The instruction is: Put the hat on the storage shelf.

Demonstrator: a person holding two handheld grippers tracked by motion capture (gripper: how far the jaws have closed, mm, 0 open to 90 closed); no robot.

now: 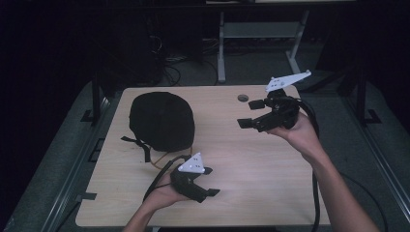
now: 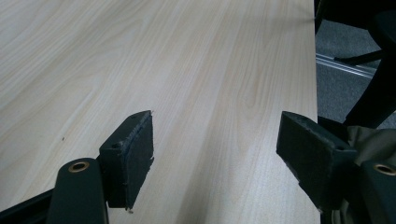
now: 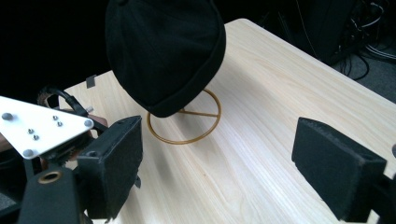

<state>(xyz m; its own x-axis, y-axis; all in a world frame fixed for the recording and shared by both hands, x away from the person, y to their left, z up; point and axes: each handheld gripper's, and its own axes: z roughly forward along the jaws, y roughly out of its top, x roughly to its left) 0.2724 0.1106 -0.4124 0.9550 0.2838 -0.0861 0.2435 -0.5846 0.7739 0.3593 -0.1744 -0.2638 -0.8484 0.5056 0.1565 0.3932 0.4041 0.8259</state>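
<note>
A black hat (image 1: 162, 121) sits on a thin gold wire stand (image 3: 184, 122) at the back left part of the desk (image 1: 251, 169). The stand has a round ring at the bottom that lies flat on the wood. The hat hangs over the top of it like a dome. A black strap (image 1: 140, 146) dangles from the hat's near edge down onto the desk.

The hat looks soft and light, like knitted cloth. It will bend and fold when squeezed, and it will not break. The stand looks light too, so I think it could tip or slide if the hat gets pulled sideways. A good place to grab is the folded bottom rim of the hat, where the cloth is thicker. Lifting straight up should free it from the stand.

The left gripper (image 1: 209, 181) is near the front edge of the desk, just in front of the hat. Its jaws are spread wide with nothing between them, and in the left gripper view they point across bare wood toward the right edge of the desk. The right gripper (image 1: 250, 113) is held up over the back right part of the desk, well apart from the hat. Its jaws are also spread wide and hold nothing, and they point toward the hat.

There is lots of bare desk in the middle and on the right. A small round hole cover (image 1: 242, 98) sits near the back edge. The hat is close to the left and back edges, so pushing it that way could knock it off.
</note>
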